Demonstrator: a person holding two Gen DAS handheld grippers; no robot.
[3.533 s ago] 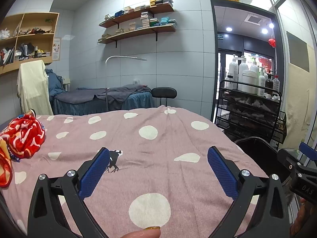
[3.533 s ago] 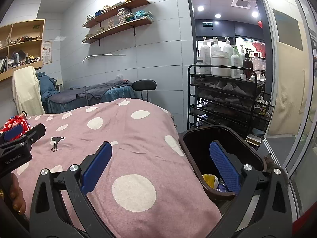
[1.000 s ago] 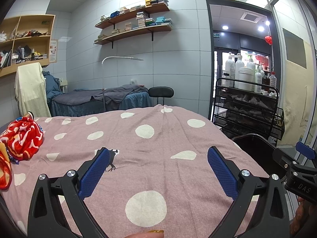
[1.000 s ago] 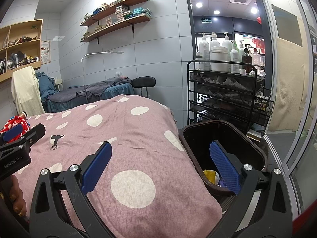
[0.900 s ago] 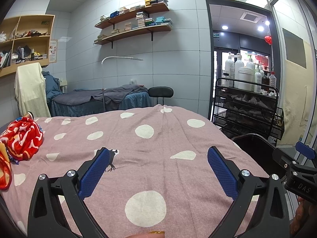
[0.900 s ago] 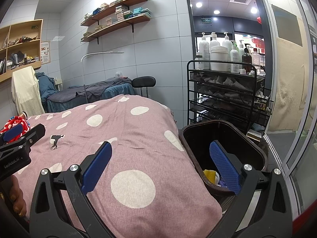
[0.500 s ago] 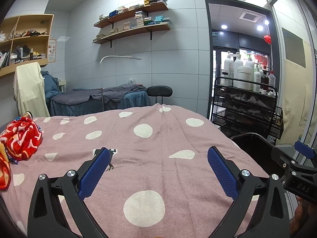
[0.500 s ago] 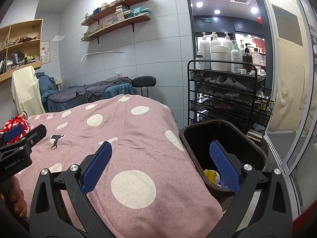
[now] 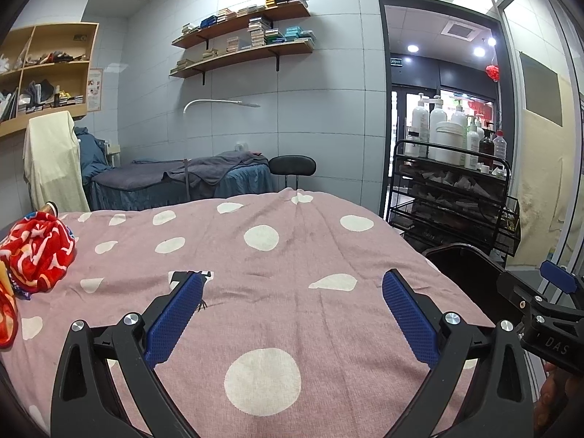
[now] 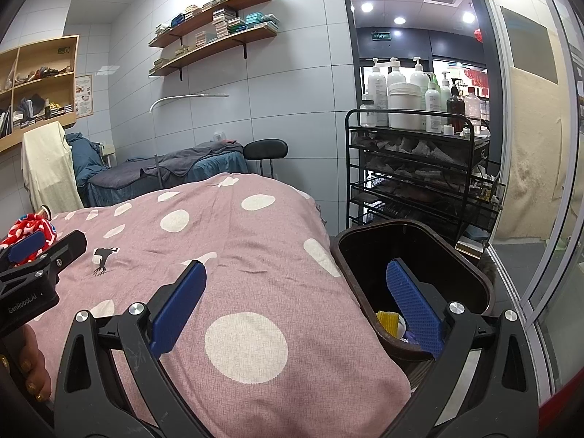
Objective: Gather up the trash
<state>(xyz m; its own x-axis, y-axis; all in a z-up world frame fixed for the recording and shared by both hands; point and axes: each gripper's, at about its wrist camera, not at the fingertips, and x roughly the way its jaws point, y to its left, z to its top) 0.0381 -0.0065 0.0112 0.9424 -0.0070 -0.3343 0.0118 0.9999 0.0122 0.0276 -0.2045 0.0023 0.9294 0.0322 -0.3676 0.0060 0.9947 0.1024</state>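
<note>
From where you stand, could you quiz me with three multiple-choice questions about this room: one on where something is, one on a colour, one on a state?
1. Where is the dark bin?
A. on the bed
B. beside the bed
C. on the cart

2. What colour are the fingers' pads?
A. blue
B. green
C. white

3. How is the right gripper?
A. shut on a wrapper
B. open, empty
C. shut, empty

Answers: 1 B, it stands off the polka-dot blanket's edge; 2 A, both pads are blue; 3 B, its fingers are spread with nothing between.
</note>
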